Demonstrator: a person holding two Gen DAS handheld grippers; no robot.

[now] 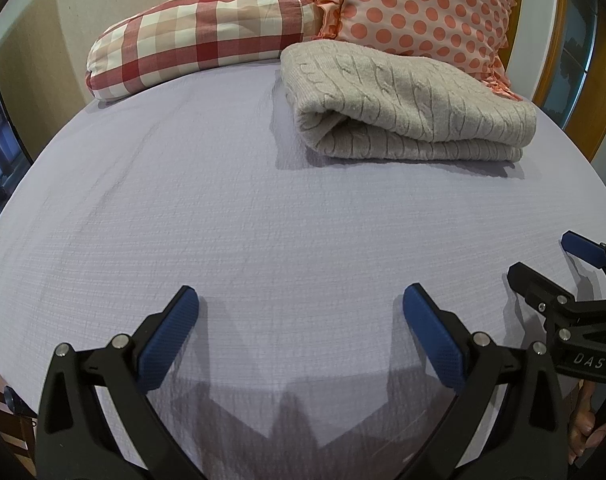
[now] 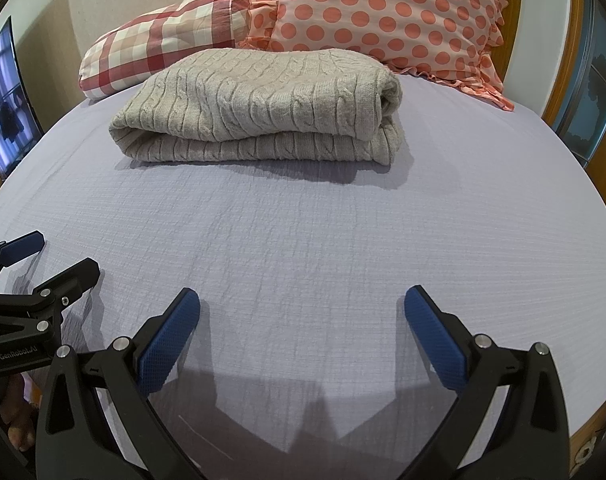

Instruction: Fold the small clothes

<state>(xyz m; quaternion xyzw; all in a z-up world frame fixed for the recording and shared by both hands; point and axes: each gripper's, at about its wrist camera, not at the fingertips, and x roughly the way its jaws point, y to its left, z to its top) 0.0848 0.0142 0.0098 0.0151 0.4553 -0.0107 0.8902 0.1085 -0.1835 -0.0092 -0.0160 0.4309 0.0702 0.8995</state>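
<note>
A beige cable-knit sweater [image 1: 407,100] lies folded in a neat stack on the lilac bed sheet [image 1: 263,220], far from both grippers; it also shows in the right wrist view [image 2: 259,108]. My left gripper [image 1: 301,304] is open and empty, low over the near part of the bed. My right gripper [image 2: 302,304] is open and empty beside it. The right gripper shows at the right edge of the left wrist view [image 1: 543,260]. The left gripper shows at the left edge of the right wrist view [image 2: 59,256].
A red checked pillow [image 1: 199,36] and an orange polka-dot pillow [image 1: 423,12] lean at the head of the bed behind the sweater. A wooden bed frame [image 2: 571,68] runs along the right. The bed's near edge [image 1: 303,440] lies just under the grippers.
</note>
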